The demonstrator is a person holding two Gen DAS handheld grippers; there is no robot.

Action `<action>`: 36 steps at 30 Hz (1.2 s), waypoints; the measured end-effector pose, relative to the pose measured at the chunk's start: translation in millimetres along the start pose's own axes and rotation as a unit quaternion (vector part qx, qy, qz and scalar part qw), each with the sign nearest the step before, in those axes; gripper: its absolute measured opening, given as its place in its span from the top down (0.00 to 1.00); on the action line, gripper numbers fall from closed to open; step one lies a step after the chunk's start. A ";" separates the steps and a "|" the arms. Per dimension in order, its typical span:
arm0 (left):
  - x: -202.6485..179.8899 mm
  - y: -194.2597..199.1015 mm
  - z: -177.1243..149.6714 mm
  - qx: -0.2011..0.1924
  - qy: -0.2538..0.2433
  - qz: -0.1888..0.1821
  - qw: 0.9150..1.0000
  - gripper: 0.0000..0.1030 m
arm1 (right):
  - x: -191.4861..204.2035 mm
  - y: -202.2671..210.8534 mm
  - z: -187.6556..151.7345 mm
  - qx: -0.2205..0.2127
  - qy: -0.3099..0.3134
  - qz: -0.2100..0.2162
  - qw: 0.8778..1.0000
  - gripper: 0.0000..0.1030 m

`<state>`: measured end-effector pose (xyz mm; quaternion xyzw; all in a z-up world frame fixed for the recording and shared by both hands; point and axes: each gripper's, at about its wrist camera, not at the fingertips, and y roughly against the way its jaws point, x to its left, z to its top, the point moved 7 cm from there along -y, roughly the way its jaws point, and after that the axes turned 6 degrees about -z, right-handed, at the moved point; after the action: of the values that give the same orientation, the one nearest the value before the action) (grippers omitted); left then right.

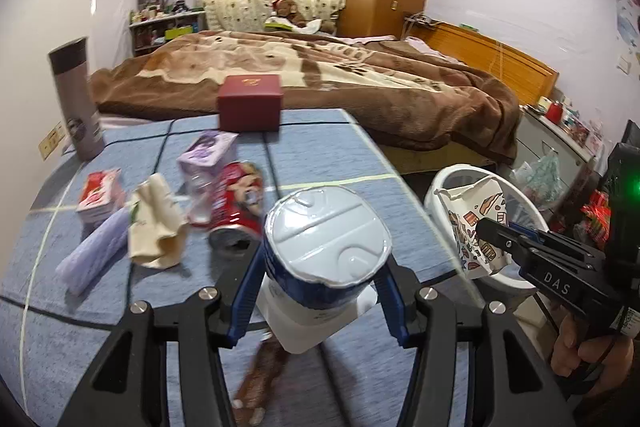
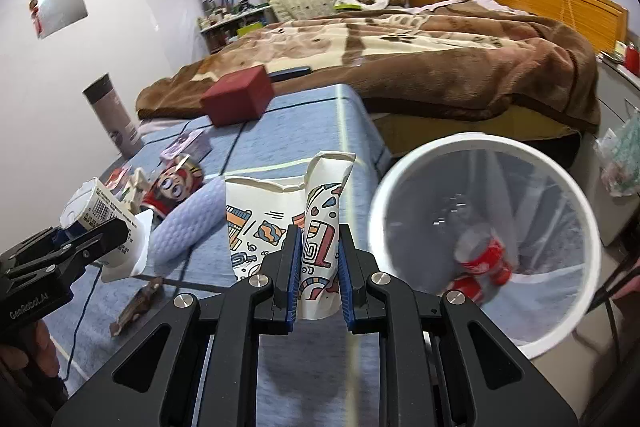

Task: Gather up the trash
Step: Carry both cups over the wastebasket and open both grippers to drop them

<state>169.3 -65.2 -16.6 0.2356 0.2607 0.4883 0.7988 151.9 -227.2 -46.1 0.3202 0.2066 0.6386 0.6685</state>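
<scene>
Clamped between the blue pads of the left gripper (image 1: 320, 287) is a white and blue carton (image 1: 326, 243), lifted off the blue table (image 1: 120, 307) with its flattened grey top facing the lens. Taking the white trash bin (image 2: 480, 171) as the landmark, this carton is to its left, over the table's near edge. Farther left of the bin, trash lies on the table: a purple ribbed roll (image 1: 94, 249), a small red and white carton (image 1: 100, 197), a crumpled beige wrapper (image 1: 154, 227), a purple carton (image 1: 206, 153) and a crushed red can (image 1: 236, 205). Beyond these, far from the bin, stand a grey flask (image 1: 76, 99) and a dark red box (image 1: 250, 103). Just left of the bin's rim, the right gripper (image 2: 318, 275) has its fingers pressed together on a flattened, patterned paper cup (image 2: 280, 227). Inside the bin, on its clear liner, lies a red-labelled plastic bottle (image 2: 482, 259).
</scene>
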 end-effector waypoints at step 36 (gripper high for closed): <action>-185.2 -119.6 12.9 0.078 -0.090 -0.109 0.987 0.45 | -159.4 -14.5 -10.9 0.058 -0.054 -0.127 0.989 0.83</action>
<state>184.6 -283.3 -47.8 0.3101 0.2495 0.3531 0.8467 139.1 -382.3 -85.0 0.3637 0.2455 0.5174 0.7347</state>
